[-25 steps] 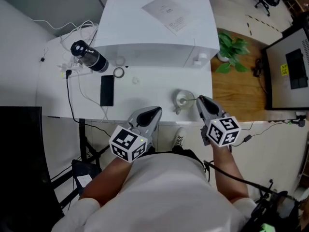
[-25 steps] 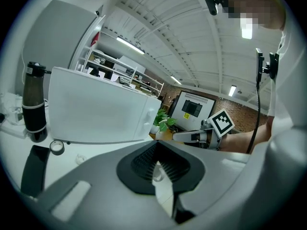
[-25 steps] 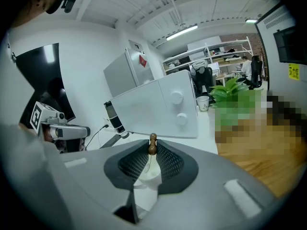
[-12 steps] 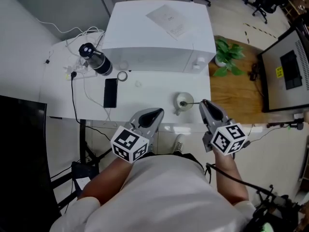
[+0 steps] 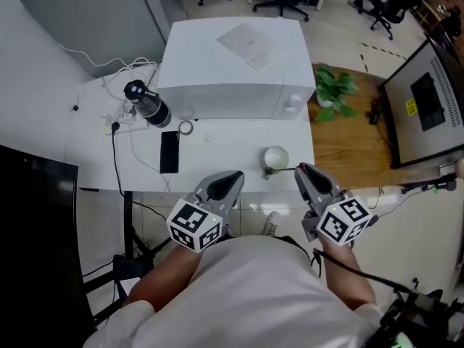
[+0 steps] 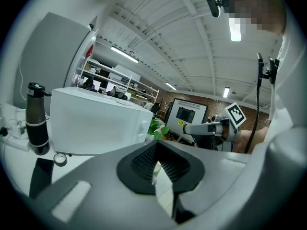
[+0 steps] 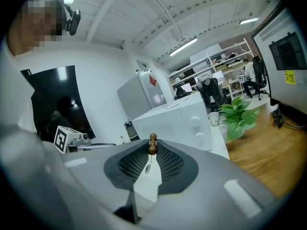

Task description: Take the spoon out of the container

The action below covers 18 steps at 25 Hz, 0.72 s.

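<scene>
Nearest you: your left gripper, jaws together, nothing held; your right gripper, jaws clamped on the brown beaded end of the spoon. Beyond: the spoon reaches left from those jaws to the near rim of the white container, standing on the white table before the microwave.

No legible text, paper print blurred

The right tool pinches the spoon by its brown-knobbed handle, white microwave behind.
</scene>
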Available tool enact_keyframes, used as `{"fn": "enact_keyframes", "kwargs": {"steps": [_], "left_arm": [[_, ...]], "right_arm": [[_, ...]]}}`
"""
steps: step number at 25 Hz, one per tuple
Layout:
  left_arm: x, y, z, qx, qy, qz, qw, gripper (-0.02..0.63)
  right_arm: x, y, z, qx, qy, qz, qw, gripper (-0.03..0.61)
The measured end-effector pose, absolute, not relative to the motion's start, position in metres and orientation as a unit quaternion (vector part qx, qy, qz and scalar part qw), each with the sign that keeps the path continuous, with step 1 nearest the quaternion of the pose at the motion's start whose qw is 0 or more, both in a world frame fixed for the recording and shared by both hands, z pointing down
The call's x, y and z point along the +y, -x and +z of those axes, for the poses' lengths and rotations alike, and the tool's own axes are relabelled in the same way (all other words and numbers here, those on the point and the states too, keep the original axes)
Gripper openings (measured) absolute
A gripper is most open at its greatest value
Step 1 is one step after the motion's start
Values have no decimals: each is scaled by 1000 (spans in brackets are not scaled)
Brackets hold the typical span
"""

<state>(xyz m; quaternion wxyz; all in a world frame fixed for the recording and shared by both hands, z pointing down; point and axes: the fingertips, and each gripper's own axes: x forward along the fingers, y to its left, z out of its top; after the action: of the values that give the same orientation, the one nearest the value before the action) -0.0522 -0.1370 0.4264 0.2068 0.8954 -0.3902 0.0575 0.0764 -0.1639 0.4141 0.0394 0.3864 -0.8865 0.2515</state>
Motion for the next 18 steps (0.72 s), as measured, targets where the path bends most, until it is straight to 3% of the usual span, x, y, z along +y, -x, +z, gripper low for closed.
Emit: {"fn": "enact_keyframes", "kwargs": {"steps": [18], "left_arm": [[-107,77,419,-340,-920,52,188,3]], "right_arm": [[-124,-52,402,-865,-446,229,24,55]]}}
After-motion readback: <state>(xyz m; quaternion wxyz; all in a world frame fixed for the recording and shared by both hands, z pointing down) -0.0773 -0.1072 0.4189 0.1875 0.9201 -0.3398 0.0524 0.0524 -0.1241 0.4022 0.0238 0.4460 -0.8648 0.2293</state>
